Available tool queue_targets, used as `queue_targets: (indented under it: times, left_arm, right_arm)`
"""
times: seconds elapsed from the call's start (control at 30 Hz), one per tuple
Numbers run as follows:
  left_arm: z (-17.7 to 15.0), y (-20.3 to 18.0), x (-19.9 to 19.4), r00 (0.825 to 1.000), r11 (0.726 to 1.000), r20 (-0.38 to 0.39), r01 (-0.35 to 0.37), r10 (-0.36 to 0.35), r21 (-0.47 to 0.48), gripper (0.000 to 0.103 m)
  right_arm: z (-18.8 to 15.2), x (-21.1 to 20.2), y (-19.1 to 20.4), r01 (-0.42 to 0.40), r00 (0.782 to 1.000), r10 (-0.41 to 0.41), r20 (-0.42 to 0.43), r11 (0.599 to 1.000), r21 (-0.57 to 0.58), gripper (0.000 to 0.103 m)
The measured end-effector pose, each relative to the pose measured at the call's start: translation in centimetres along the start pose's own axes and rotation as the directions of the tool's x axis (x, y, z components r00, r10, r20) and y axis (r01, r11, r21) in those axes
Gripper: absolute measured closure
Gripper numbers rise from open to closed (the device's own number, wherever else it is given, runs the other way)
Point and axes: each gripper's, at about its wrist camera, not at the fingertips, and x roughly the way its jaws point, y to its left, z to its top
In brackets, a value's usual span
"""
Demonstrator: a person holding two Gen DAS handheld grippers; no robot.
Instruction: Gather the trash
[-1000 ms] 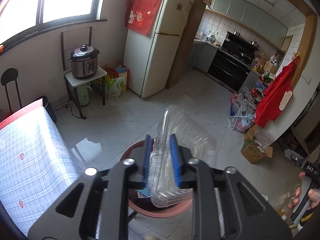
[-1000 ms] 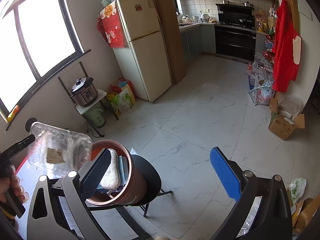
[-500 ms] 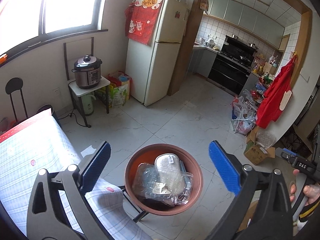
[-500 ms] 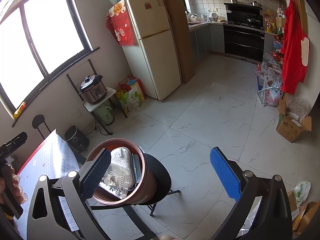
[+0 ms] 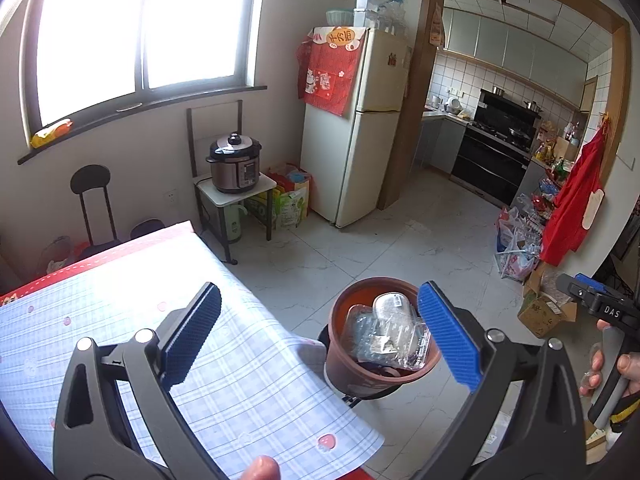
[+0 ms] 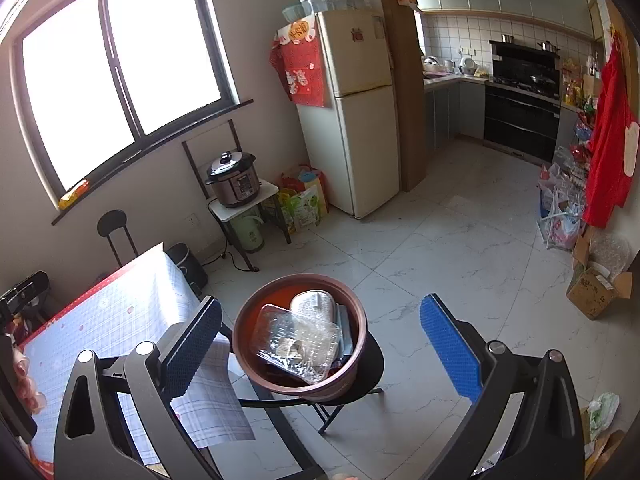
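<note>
A brown round bin point(image 5: 340, 364) point(image 6: 352, 380) stands on a black stool point(image 6: 372, 364) beside the table. In it lie a clear plastic clamshell container point(image 5: 384, 340) point(image 6: 296, 340) and a silver foil tray point(image 5: 390, 306) point(image 6: 314, 304). My left gripper point(image 5: 320, 336) is open and empty, above the table's edge and the bin. My right gripper point(image 6: 320, 340) is open and empty, above the bin. The right gripper's body shows at the right edge of the left wrist view point(image 5: 604, 312).
A table with a blue checked cloth point(image 5: 100, 320) point(image 6: 104, 320) is on the left. A fridge point(image 5: 352, 136), a rice cooker on a small stand point(image 5: 234, 168), bags and boxes along the right wall point(image 6: 592, 288) surround open tiled floor point(image 6: 460, 248).
My left gripper opened and let the clear container drop into the bin, then drew back over the table. My right gripper stayed open and rose a little.
</note>
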Motion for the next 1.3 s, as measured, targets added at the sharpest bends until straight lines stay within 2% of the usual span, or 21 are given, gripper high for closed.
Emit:
queue_targets:
  times: [0.23, 0.4, 0.6, 0.83, 1.3]
  left_arm:
    - [-1.8, 4.8, -7.5, 0.996, 0.998, 0.067, -0.066, 0.066, -0.006, 0.006]
    - [-3.4, 7.4, -11.4, 0.987, 0.991, 0.090, -0.133, 0.133, -0.005, 0.006]
    - [-4.5, 10.3, -15.0, 0.983, 0.990, 0.118, -0.138, 0.139, -0.021, 0.006]
    - [-4.8, 12.9, -17.1, 0.981, 0.990, 0.129, -0.141, 0.144, -0.029, 0.006]
    - [-5.1, 15.9, -17.7, 0.986, 0.993, 0.115, -0.119, 0.119, -0.013, 0.006]
  right_arm:
    - [-1.7, -4.7, 6.6, -0.030, 0.998, 0.033, 0.048, 0.997, -0.068, 0.005]
    - [-3.1, -7.3, 10.6, -0.046, 0.996, 0.053, 0.070, 0.994, -0.096, 0.005]
    - [-4.3, -9.0, 14.0, -0.045, 0.995, 0.054, 0.083, 0.994, -0.103, 0.005]
    - [-5.1, -10.2, 16.4, -0.039, 0.994, 0.049, 0.100, 0.994, -0.100, 0.005]
    - [-6.2, -10.7, 18.9, -0.013, 0.993, 0.022, 0.117, 0.997, -0.078, 0.005]
